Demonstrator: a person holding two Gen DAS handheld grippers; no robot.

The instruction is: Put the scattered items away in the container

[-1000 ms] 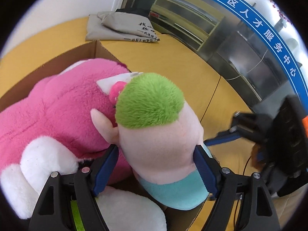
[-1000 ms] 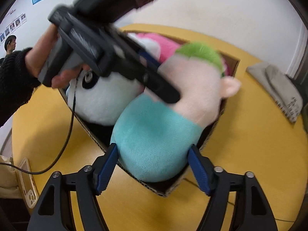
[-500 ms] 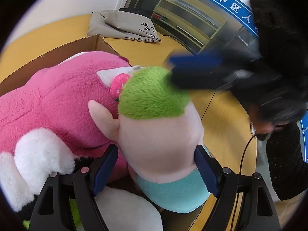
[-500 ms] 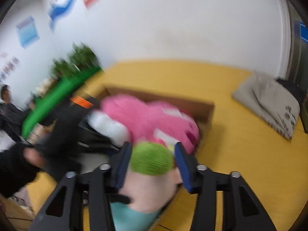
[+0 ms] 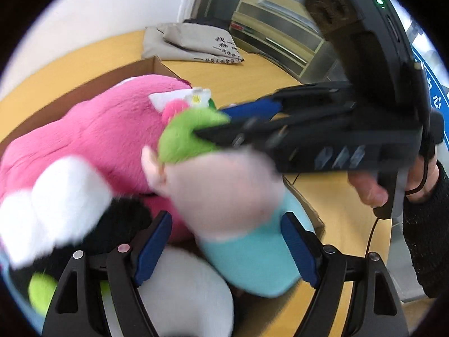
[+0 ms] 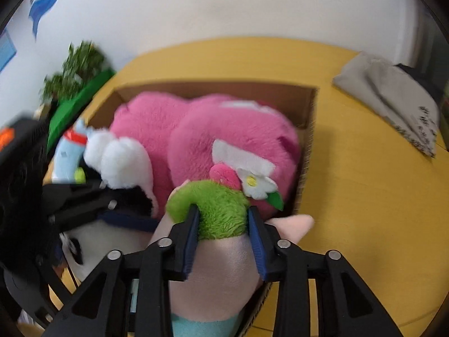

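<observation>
2 grippers angled down: right gripper [image 6: 221, 224] fingers pinch doll [image 6: 213, 255] hair; left gripper [image 5: 224, 247] wide.

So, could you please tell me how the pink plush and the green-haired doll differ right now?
The pink plush lies inside the cardboard box untouched; the green-haired doll hangs over the box's near edge. The plush is shaggy pink; the doll is smooth peach with teal clothing. The right gripper pinches the doll's hair, never the plush. Both are soft toys.
</observation>
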